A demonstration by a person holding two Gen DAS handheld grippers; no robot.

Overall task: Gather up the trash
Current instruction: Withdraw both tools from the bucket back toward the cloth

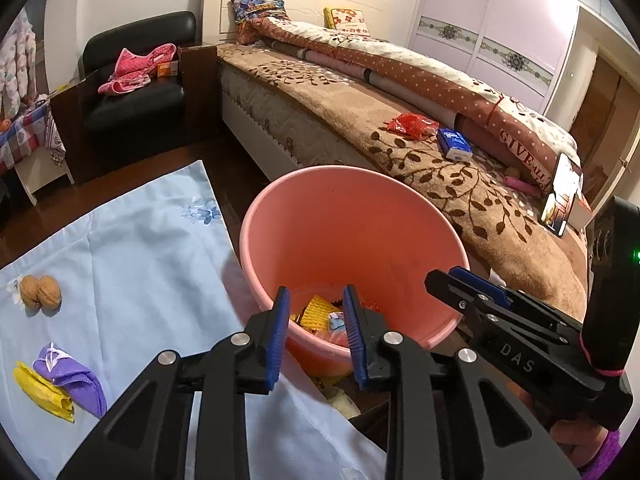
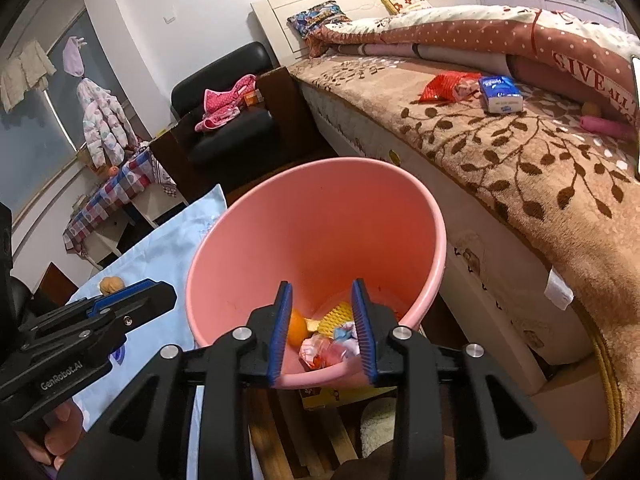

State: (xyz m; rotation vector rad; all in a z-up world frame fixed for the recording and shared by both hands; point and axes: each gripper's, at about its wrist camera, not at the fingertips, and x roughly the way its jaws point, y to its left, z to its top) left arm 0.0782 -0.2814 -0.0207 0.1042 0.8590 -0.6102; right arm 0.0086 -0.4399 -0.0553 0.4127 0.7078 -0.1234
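A pink bucket [image 1: 352,216] stands between the light blue cloth [image 1: 132,264] and the bed; it also shows in the right wrist view [image 2: 320,224]. Inside lie a yellow mesh piece [image 1: 316,312], an orange [image 2: 297,328] and crumpled wrappers [image 2: 328,348]. My left gripper [image 1: 316,320] is open and empty over the bucket's near rim. My right gripper [image 2: 322,320] is open and empty over the same rim, beside the left one [image 2: 132,300]. On the cloth lie two walnuts [image 1: 40,291], a purple pouch [image 1: 72,380] and a yellow wrapper [image 1: 42,392].
The bed [image 1: 460,168] at the right carries a red snack bag [image 1: 412,124], a blue tissue pack [image 1: 454,144] and a phone [image 1: 562,196]. A black armchair [image 1: 136,92] with pink clothes stands at the back. Under the bucket are a yellow box [image 2: 340,394] and wooden slats.
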